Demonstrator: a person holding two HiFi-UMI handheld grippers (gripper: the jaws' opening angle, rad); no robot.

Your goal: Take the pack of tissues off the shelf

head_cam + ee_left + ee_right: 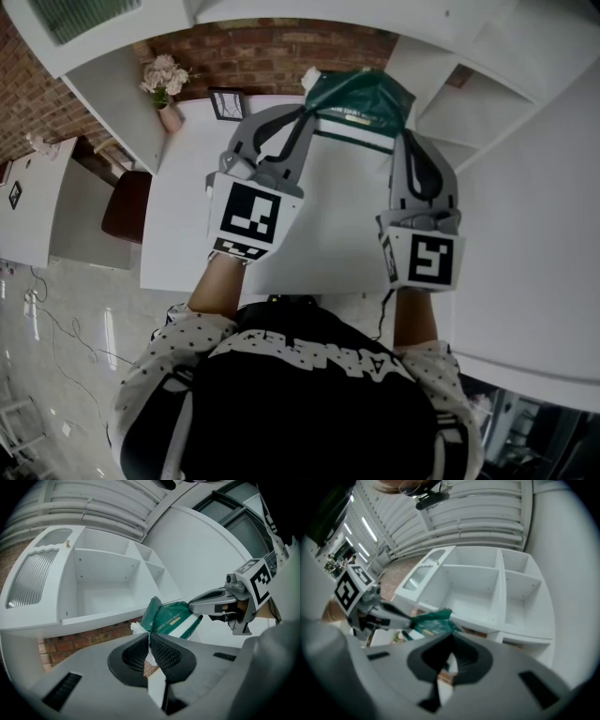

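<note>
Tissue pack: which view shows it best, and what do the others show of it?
Left gripper view: the pack is near, sharp, its green face and white stripe plain. Head view shows its top from farther off; right gripper view shows a blurred green edge.

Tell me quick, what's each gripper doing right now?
Left gripper: closed on one end of the pack of tissues.
Right gripper: closed on the pack's other end.

This looks like a home-style study corner. A white worktop (183, 187) stands against a red brick wall (272, 56), with white open shelving (473, 583) above. A vase of flowers (167, 89) and a small framed picture (228, 103) sit at its back edge, and a brown chair (127, 206) stands alongside on a glossy tiled floor (75, 328).
</note>
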